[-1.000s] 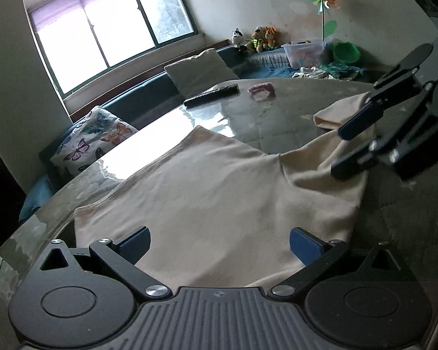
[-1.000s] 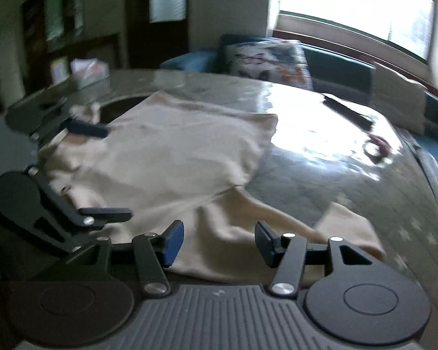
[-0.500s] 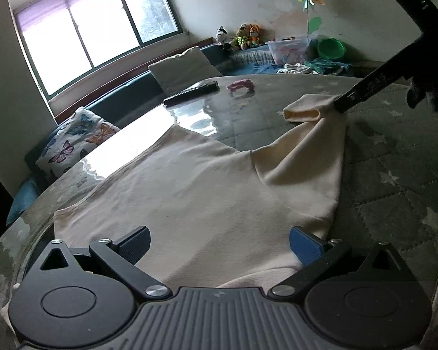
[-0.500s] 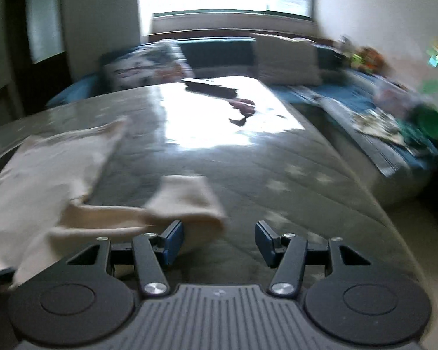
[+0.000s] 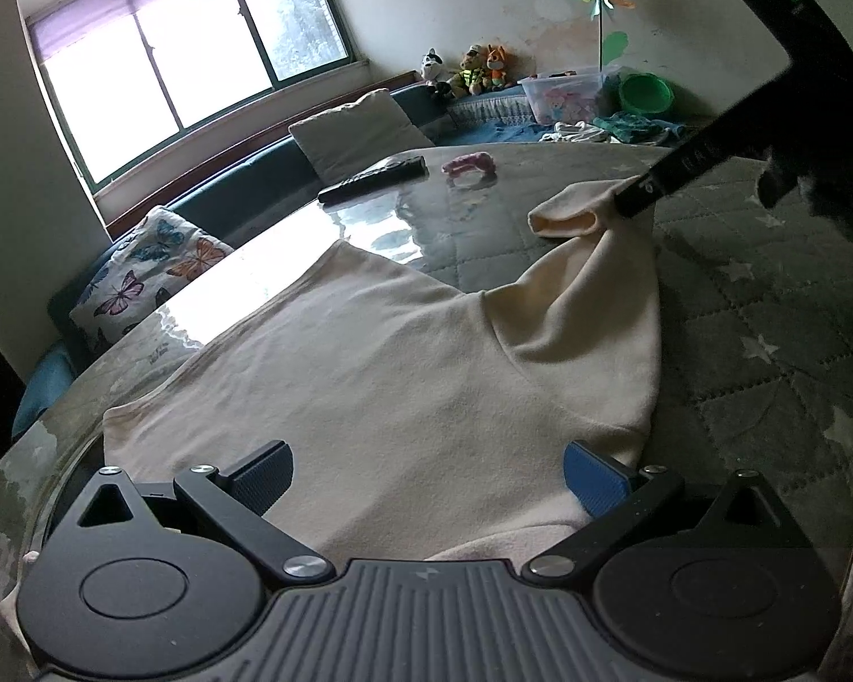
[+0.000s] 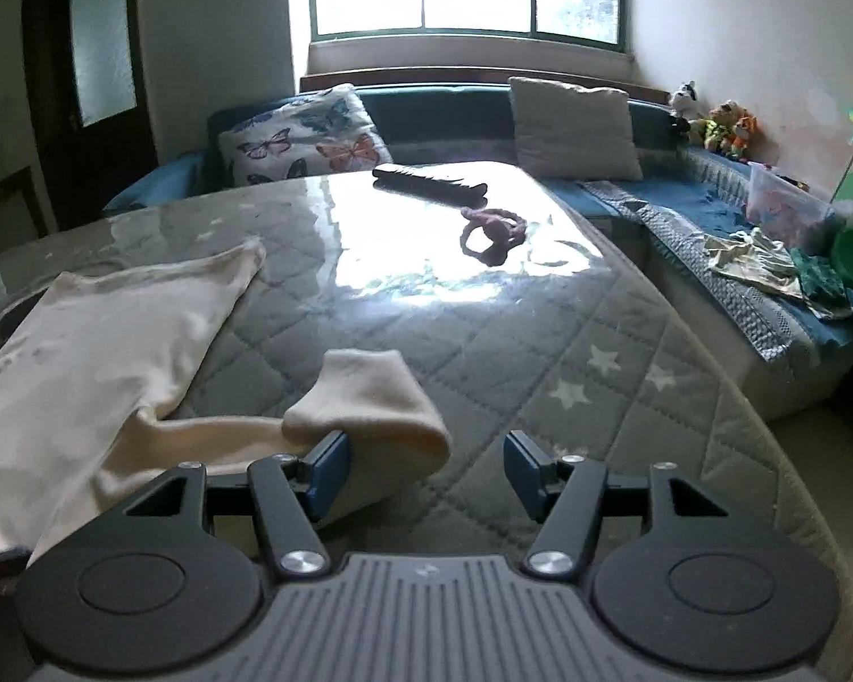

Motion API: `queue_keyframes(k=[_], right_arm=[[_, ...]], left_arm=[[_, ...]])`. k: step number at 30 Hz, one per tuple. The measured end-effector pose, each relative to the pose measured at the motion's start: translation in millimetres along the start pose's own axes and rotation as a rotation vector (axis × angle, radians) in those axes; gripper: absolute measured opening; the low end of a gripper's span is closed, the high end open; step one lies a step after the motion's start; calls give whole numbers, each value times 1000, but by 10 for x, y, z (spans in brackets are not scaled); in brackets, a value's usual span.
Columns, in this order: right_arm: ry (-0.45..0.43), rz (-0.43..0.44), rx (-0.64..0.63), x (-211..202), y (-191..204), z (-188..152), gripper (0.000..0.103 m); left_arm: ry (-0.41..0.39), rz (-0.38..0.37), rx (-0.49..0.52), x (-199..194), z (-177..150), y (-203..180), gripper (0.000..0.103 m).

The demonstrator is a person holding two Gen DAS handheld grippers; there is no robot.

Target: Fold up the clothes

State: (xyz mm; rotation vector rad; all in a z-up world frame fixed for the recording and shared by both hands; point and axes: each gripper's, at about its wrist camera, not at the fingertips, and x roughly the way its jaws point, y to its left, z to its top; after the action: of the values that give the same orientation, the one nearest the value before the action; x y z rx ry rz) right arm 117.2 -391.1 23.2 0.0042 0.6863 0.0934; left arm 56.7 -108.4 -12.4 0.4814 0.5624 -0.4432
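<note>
Garment's near hem behind tongs

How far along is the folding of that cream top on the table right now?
Early. Done: the cream top lies spread flat on the table, its sleeve drawn out to the side. In hand: the right gripper, jaws just opening, sits at the sleeve's cuff, one pad against it, nothing pinched; the left gripper is open over the top's near edge. Left: every fold; none shows yet.
</note>
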Motion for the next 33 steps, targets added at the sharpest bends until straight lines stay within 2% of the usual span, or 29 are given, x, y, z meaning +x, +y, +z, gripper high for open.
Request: queue_keyframes(k=[5, 12, 17, 21, 23, 27, 31, 33], right_arm=[[6, 30, 5, -20, -5, 59, 64], [41, 48, -127, 108, 304, 16, 78], [16, -51, -138, 224, 230, 92, 79], [-38, -185, -53, 178, -54, 194, 79], [-38, -208, -4, 150, -193, 207, 79], [-27, -168, 62, 30, -334, 114, 79], [1, -120, 72, -38, -308, -45, 76], [13, -123, 63, -37, -302, -112, 74]], left_arm=[[1, -2, -6, 7, -1, 3, 103], [1, -3, -11, 9, -5, 1, 103], [1, -2, -15, 6, -6, -3, 103], [0, -4, -20, 7, -13, 3, 103], [0, -5, -19, 4, -15, 5, 103], [2, -4, -17, 6, -8, 10, 103], [4, 3, -14, 10, 9, 8, 103], [5, 8, -13, 10, 15, 10, 103]])
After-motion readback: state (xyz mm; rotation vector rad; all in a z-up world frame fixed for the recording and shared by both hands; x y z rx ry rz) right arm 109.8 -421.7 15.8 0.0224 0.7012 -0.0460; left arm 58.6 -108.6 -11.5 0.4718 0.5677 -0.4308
